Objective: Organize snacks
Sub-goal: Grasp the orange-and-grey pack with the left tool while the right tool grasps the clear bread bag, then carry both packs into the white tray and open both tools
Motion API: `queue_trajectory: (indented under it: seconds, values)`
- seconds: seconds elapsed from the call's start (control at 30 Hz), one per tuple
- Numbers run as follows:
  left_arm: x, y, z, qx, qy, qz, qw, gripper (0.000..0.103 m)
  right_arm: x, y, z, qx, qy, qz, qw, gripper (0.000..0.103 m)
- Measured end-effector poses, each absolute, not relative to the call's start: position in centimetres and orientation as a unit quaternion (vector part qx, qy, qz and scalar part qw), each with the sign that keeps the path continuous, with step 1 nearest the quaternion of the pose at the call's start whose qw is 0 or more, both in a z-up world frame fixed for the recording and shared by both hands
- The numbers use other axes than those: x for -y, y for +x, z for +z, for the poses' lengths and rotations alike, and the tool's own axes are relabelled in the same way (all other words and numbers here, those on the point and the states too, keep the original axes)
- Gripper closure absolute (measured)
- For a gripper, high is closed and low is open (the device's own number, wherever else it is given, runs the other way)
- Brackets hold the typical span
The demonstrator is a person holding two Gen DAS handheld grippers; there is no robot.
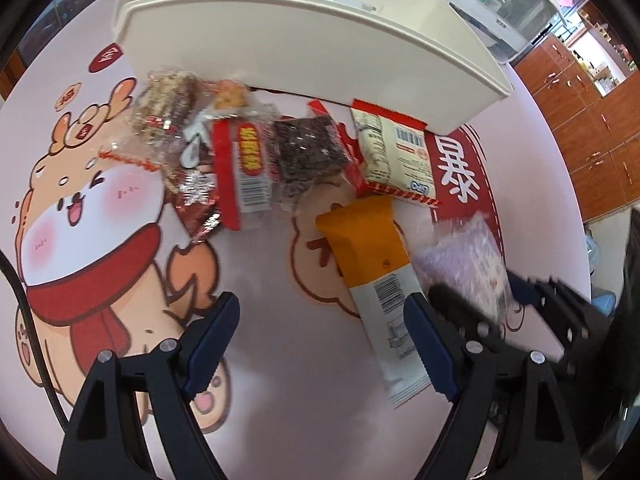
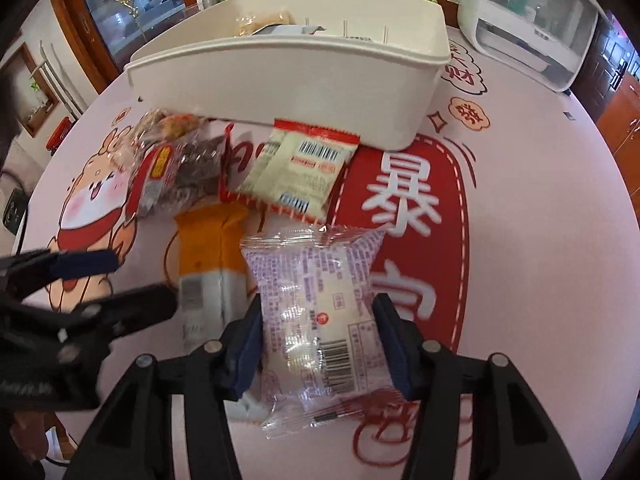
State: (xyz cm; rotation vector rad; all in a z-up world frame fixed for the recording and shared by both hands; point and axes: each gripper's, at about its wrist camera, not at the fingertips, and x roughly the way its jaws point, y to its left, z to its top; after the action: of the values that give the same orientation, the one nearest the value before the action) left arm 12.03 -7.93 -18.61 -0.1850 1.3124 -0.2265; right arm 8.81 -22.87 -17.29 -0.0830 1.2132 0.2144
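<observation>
Looking down through the right wrist camera, I see my right gripper (image 2: 318, 340) with its fingers (image 2: 248, 344) straddling a clear purple-printed snack packet (image 2: 316, 312) that lies flat on the surface (image 2: 540, 240). The blue pads sit right at the packet's two edges; I cannot tell whether they press on it or only bracket it. No earlier view is at hand, so I leave it at that.

My left gripper (image 1: 326, 344) hangs with its fingers (image 1: 212, 340) spread wide and nothing held. The right-hand pad sits just beside, perhaps over, the white end of an orange-and-white snack bar (image 1: 370, 264), which lies lengthways on the surface just left of the purple packet.

Beyond the bar is a loose row of snacks: a cream packet with red trim (image 1: 394, 152) touching the foot of the white bin (image 1: 280, 44), a dark seeded bar (image 1: 308, 148) in clear wrap, a red-and-yellow labelled wrapper (image 1: 244, 168), and a nutty brittle piece (image 1: 168, 100) furthest left. The bin stands at the far edge of the cartoon-printed cloth, with a few wrapped items showing over its rim. A white appliance (image 2: 532, 20) stands behind it to the right.
</observation>
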Motion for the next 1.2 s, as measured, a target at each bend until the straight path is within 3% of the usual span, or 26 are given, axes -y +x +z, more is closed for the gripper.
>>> queue_trajectory:
  seconds: [0.37, 0.53, 0.67, 0.87, 1.2]
  values:
    - [13.8, 14.5, -19.4, -0.616, -0.033, -0.099, 0.781, 0.02, 25.6, 4.3, -17.1, -0.568, 0.062, -0.023, 0.821, 0.052]
    - [16.7, 14.2, -19.6, -0.604, 0.035, -0.082, 0.792, 0.031, 26.0, 3.6, -16.9, -0.571, 0.081, -0.042, 0.816, 0.052]
    - [18.4, 13.3, -19.3, -0.584, 0.072, -0.106, 0.801, 0.059, 26.0, 3.4, -16.9, -0.574, 0.085, -0.046, 0.813, 0.052]
    - [16.6, 11.4, -18.6, -0.57, 0.054, -0.147, 0.806, 0.073, 25.3, 2.8, -16.9, -0.577, 0.079, -0.04, 0.812, 0.052]
    - [9.3, 9.1, -17.2, -0.558, 0.022, -0.151, 0.815, 0.074, 22.4, 2.4, -15.9, -0.578, 0.068, -0.004, 0.813, 0.054]
